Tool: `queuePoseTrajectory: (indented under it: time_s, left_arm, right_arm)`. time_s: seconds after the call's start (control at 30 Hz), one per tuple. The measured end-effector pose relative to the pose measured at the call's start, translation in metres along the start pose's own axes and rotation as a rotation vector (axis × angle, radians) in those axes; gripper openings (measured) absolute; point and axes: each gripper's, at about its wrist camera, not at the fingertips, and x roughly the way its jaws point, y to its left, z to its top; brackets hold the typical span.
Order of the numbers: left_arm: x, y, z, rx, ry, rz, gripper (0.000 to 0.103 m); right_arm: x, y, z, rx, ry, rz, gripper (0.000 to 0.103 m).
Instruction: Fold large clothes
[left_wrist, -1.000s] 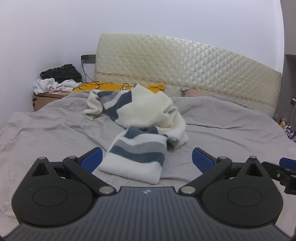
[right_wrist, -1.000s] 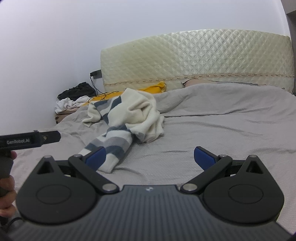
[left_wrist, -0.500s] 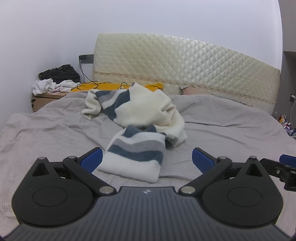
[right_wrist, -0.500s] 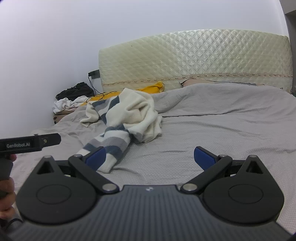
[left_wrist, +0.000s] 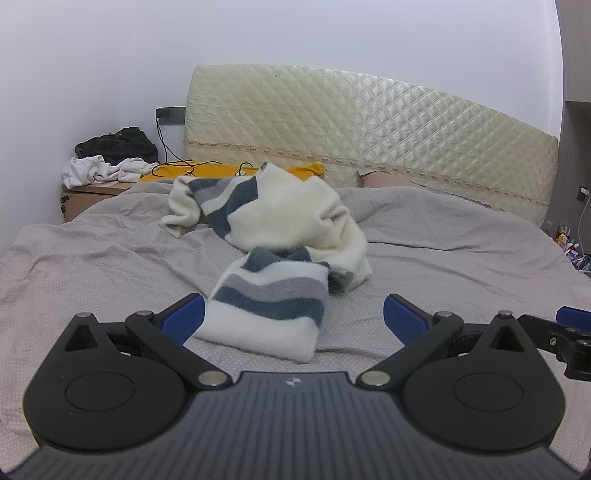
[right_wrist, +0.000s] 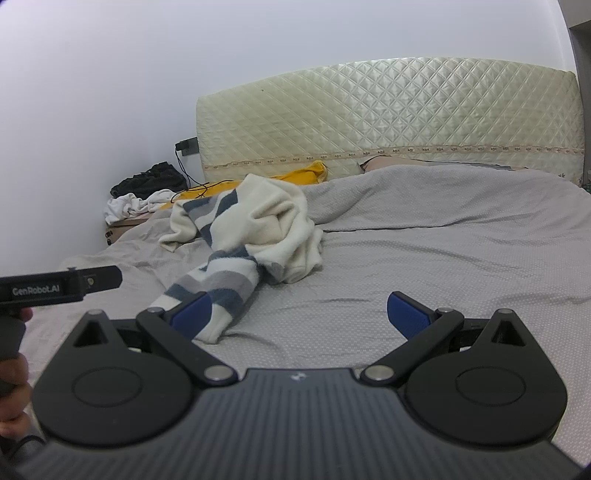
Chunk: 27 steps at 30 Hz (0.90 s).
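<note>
One striped sweater (left_wrist: 280, 236), one bed (left_wrist: 461, 258), one headboard (left_wrist: 351, 122), one nightstand (left_wrist: 92, 195), two tongs: left tongs (left_wrist: 293, 314), right tongs (right_wrist: 299, 312).

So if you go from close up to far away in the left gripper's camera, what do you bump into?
left gripper → striped sleeve → cream sweater body → yellow cloth → quilted headboard

The sweater (left_wrist: 280, 236) is fluffy knit cloth. The bed (left_wrist: 443, 266) sheet is matt dotted fabric. The headboard (left_wrist: 369, 122) is glossy quilted padding.
</note>
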Motion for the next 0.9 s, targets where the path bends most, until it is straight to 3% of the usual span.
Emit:
queuePoseTrajectory:
  time_s: [0.53,0.9]
  left_arm:
    - [0.013,-0.002,-0.007,-0.021,0.019,-0.013,0.103]
    - [0.091,0.011,0.012,-0.113,0.134,0.000,0.103]
  right_arm:
    - [0.005,0.000,-0.008,-0.006,0.017,-0.022,0.103]
    - [0.054,-0.006,0.004,0.077,0.081,-0.035,0.103]
